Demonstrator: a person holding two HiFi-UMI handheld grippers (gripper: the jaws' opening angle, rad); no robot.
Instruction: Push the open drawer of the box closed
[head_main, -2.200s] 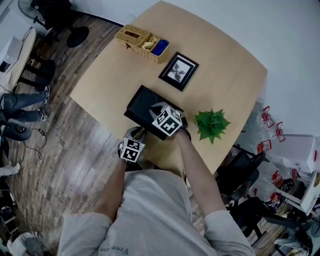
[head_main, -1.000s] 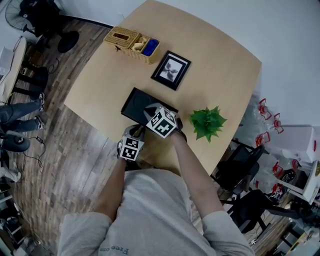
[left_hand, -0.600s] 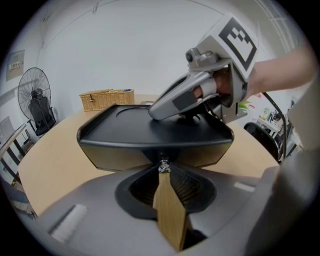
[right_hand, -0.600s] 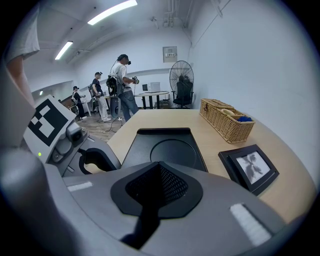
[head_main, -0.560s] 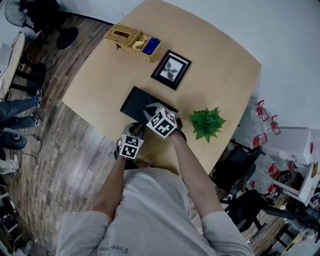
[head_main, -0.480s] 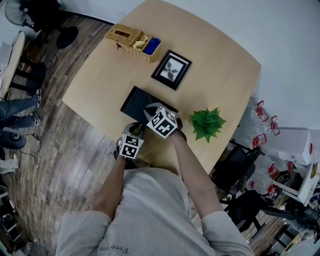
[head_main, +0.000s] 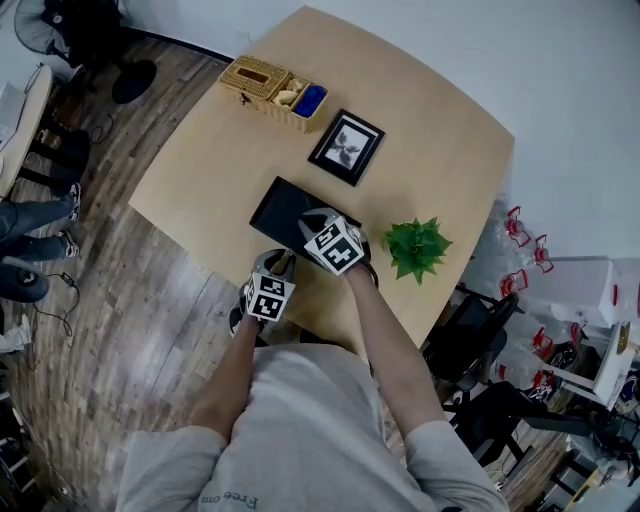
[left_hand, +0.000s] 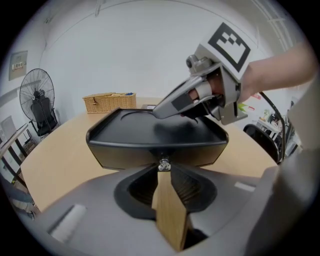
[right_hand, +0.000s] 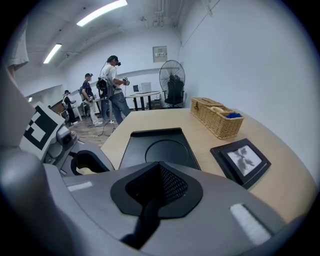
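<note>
A flat black box (head_main: 285, 208) lies near the front edge of the wooden table (head_main: 430, 150). In the left gripper view its brown drawer front (left_hand: 125, 155) sits under the black lid (left_hand: 150, 132) and looks about flush, with a small silver knob (left_hand: 163, 164) in the middle. My left gripper (left_hand: 163, 173) is shut, and its tips meet right at that knob. My right gripper (right_hand: 159, 166) is shut too and rests on top of the lid (right_hand: 157, 147). Its fingers (left_hand: 175, 102) show lying on the lid in the left gripper view.
A wicker basket (head_main: 278, 90) stands at the table's far side, with a framed picture (head_main: 346, 146) behind the box and a small green plant (head_main: 418, 247) to its right. Several people (right_hand: 112, 87) and a fan (right_hand: 172, 80) stand beyond the table. A chair (head_main: 470, 340) stands to the right.
Both grippers have stayed at the box, the left at its front and the right on its lid. The head view has shifted slightly.
</note>
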